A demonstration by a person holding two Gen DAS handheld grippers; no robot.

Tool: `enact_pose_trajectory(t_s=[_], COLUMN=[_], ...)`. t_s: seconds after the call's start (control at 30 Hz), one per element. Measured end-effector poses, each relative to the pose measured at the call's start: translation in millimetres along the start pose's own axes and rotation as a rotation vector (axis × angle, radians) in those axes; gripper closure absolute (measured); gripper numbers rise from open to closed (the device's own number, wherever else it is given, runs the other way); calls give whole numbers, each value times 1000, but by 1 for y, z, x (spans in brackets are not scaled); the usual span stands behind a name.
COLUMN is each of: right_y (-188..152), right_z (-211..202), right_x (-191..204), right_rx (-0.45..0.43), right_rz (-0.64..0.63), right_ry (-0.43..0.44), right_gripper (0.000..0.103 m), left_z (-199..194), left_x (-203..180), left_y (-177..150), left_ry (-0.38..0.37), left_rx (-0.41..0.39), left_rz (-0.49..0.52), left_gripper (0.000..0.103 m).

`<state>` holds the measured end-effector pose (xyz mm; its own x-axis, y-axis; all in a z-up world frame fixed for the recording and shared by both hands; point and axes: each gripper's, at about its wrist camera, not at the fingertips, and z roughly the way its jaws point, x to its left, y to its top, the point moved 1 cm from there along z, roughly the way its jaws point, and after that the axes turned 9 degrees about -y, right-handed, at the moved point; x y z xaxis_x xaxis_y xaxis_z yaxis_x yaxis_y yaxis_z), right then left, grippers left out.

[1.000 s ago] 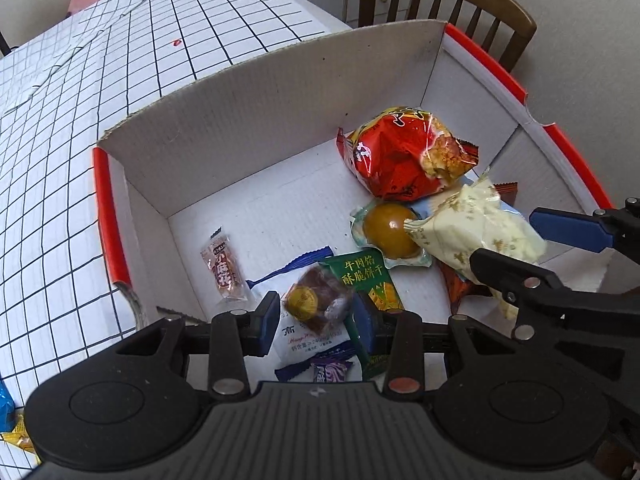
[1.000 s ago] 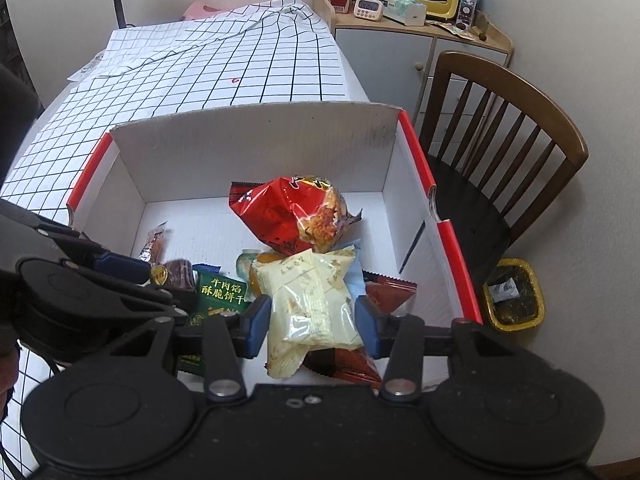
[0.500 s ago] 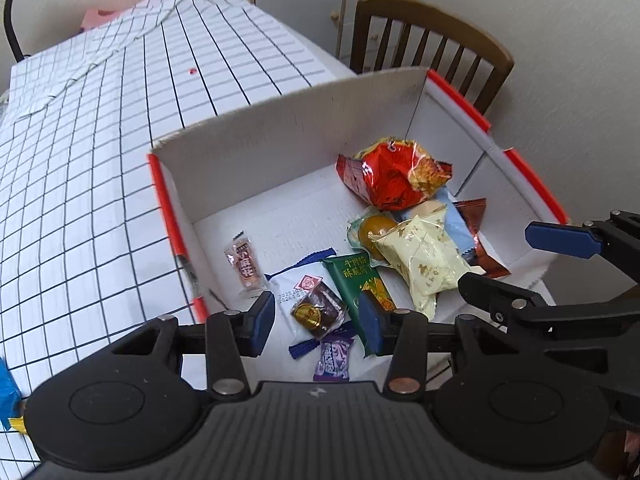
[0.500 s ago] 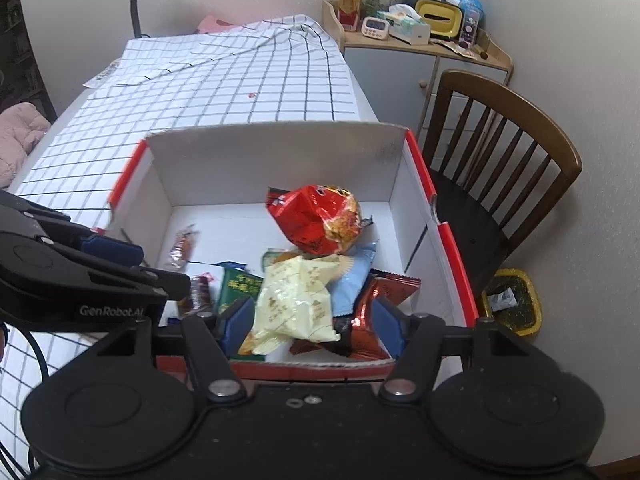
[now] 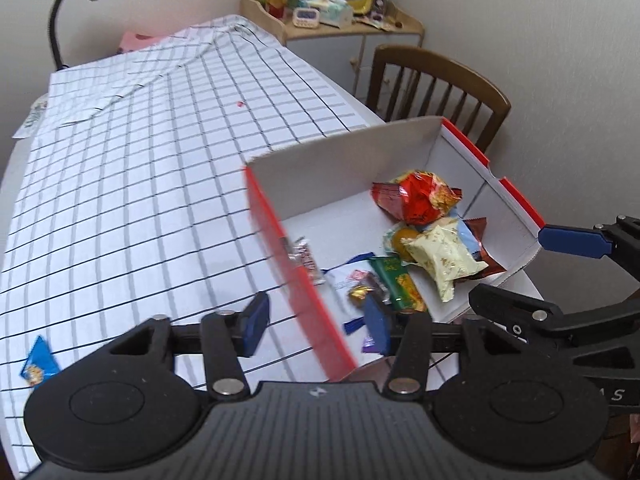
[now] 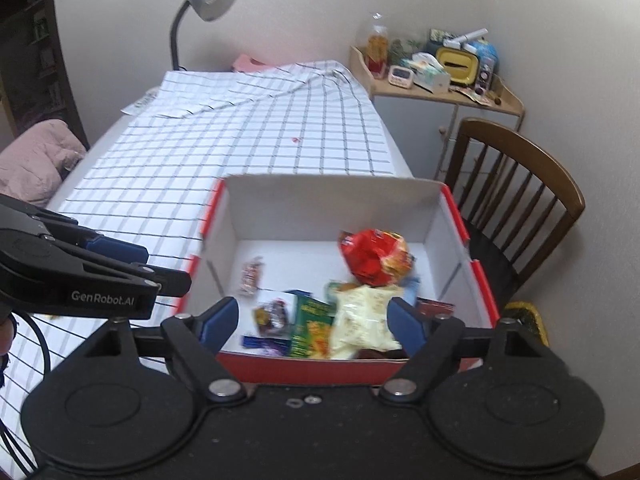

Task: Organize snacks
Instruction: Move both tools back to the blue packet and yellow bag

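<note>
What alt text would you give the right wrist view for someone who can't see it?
The open right gripper hangs empty above a red-edged cardboard box of snacks, among them a red bag, a pale yellow packet and a green packet. The box sits on a checked tablecloth; the left gripper enters from the left, and a wooden chair stands on the right.

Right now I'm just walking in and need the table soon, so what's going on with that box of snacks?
A person holding a claw in each hand is sorting snacks into the red-edged cardboard box. Both claws have just been opening and hold nothing: the left claw and right claw hang above the box. The cream packet, red bag and small wrapped candy lie inside. One blue packet sits out on the checked tablecloth.
</note>
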<state>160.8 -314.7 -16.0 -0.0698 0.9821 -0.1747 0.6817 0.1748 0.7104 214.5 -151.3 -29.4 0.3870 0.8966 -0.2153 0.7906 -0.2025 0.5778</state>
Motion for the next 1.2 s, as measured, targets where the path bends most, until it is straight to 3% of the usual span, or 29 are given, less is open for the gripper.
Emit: enact_pose_trajectory(t_s=[0.3,0.57,0.77,1.0,1.2], right_y=[6,8,9,9,6], right_z=[-19,-32,-32,-17,15], right_x=[46,94,130,165,198], right_rx=[-36,-86,-94,-76,-13], right_rz=[-6,-70,-129,-114,-113], right_ry=[87,168,210,313,345], right_gripper=[12,1,0,0,1], left_z=[-49,-84,-99,-104,-94], left_x=[43,84,120,169,221], left_y=[-23,-43,-54,-70,-82], left_ry=[34,78,121,191,255], left_rx=[-54,-110,-130,-120,-75], left_rz=[-47,-108,-166,-249,-357], left_gripper=[45,33,33,33,33])
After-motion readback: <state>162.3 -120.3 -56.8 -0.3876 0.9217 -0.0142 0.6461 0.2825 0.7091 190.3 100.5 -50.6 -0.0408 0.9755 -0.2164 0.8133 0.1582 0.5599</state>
